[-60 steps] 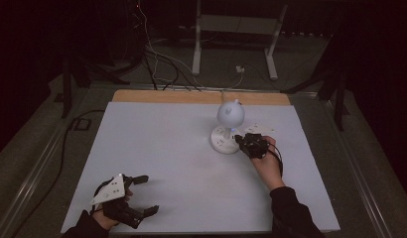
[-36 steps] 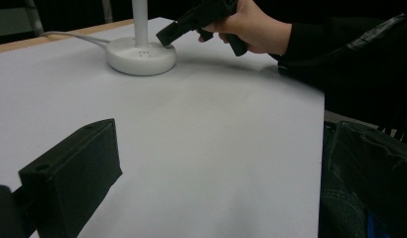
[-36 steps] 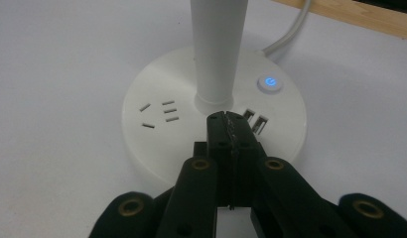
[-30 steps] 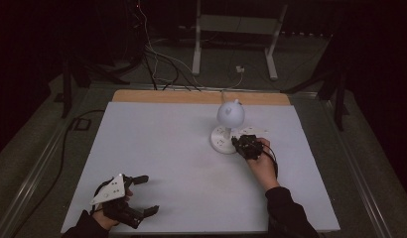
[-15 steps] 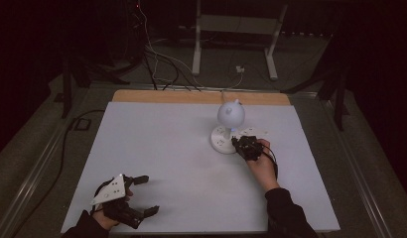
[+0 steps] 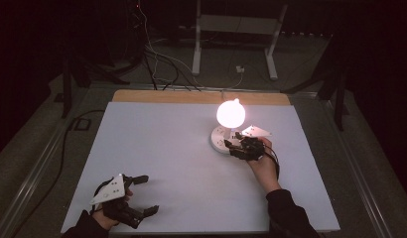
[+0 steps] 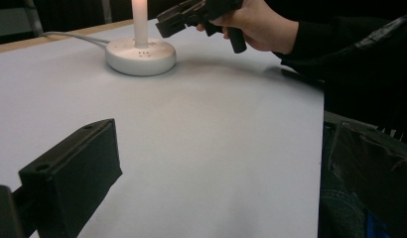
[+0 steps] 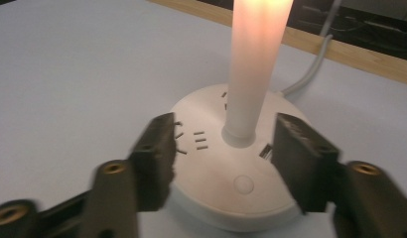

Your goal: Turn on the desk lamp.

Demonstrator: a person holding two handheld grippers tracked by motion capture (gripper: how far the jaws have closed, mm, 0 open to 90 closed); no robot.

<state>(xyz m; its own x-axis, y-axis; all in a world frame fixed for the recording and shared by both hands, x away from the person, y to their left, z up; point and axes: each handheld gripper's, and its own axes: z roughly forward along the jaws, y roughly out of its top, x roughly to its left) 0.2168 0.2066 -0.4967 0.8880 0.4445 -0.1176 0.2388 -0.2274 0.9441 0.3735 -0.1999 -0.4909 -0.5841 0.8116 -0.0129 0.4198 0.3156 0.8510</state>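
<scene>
Lamp [image 6: 230, 115] glare whites out globe; right claw [image 6: 233, 145] spread over base [image 8: 231, 173].

One desk [image 6: 157, 148], covered in white, is seen at the centre of the high view. One lamp [image 6: 230, 115] is counted on it, right of centre, made up of one glowing globe, one lit stem [image 8: 255, 64] and one round white base [image 8: 226, 198]. One round button [image 8: 243, 184] is marked on that base. One grey cable [image 8: 315, 62] is led off toward the upper right of the right gripper view. Two tongs are counted: the left tongs [image 6: 142, 196] at lower left, the right tongs [image 6: 230, 144] at the base. Two grey three-cornered plates are carried, one per tongs.
</scene>
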